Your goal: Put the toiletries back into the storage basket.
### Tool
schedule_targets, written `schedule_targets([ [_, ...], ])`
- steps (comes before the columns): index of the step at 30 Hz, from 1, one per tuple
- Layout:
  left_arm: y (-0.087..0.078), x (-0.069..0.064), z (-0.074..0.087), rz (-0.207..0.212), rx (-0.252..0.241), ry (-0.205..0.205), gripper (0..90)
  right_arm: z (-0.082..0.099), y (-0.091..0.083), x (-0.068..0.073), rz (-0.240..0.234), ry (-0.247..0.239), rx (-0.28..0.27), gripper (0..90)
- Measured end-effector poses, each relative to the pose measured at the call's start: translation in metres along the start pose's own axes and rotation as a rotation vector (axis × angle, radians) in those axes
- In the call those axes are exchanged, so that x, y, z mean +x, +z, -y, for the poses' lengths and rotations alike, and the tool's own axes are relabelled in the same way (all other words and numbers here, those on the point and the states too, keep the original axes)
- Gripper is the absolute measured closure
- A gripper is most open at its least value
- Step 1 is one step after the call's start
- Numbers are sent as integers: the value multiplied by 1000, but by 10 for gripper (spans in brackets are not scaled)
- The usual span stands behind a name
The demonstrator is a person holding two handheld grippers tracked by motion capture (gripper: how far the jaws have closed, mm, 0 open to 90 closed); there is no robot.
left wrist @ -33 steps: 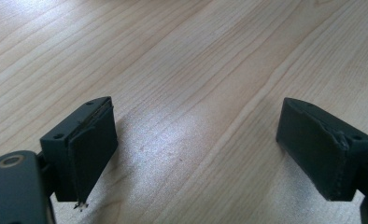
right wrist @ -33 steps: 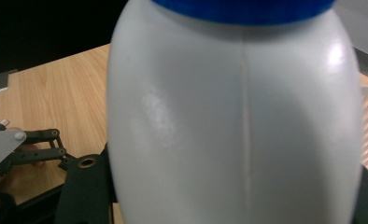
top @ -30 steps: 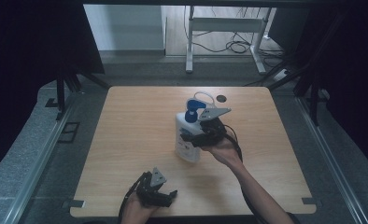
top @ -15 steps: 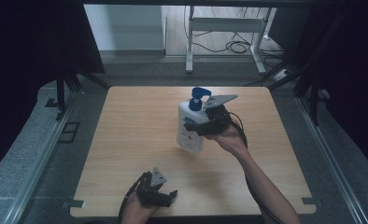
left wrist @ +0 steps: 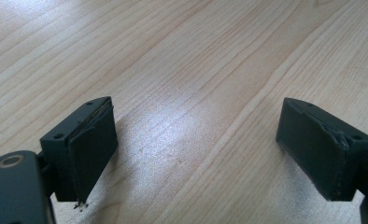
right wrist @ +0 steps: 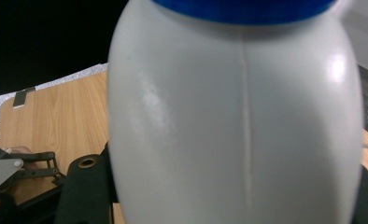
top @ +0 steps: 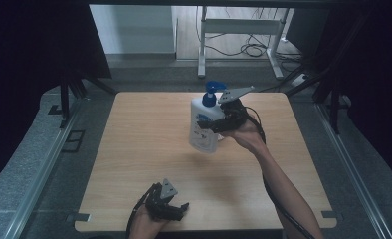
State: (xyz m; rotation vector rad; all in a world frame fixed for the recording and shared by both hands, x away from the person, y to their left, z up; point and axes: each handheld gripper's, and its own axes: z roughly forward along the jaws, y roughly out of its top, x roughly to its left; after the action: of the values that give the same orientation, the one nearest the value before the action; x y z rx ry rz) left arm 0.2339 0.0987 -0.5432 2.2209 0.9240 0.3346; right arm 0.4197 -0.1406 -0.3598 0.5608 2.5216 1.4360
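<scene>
My right claw (top: 215, 125) grips the white pump bottle (top: 204, 124) mid-body, lifted off the tabletop (top: 134, 149) at frame center, so pickup's done, placing's left, w/ left claw (top: 176, 209) wide, empty, bottom edge.

- Table (top: 134, 149): pump bottle (top: 204, 124) sits above its far right-of-centre area, lifted clear, near upright.
- Right gripper (top: 215, 125): clamped on the bottle from the bottle's right.
- Left gripper (top: 181, 209): near front edge, well apart from bottle, left of it.

Bottle (right wrist: 238, 116) top cut off, probably blurred
</scene>
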Motion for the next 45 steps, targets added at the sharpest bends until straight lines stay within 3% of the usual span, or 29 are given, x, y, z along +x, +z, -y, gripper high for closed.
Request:
schedule_targets([
  [14,0,0,0,3,-1,-1,119,-20,-6,-19,18,-16,-7,376],
  [31,0,0,0,2,-1,-2,119,-36,-13,-49,93,11,-11,377],
  [45,0,0,0,3,0,0,119,-37,-9,-73,156,16,7,377],
])
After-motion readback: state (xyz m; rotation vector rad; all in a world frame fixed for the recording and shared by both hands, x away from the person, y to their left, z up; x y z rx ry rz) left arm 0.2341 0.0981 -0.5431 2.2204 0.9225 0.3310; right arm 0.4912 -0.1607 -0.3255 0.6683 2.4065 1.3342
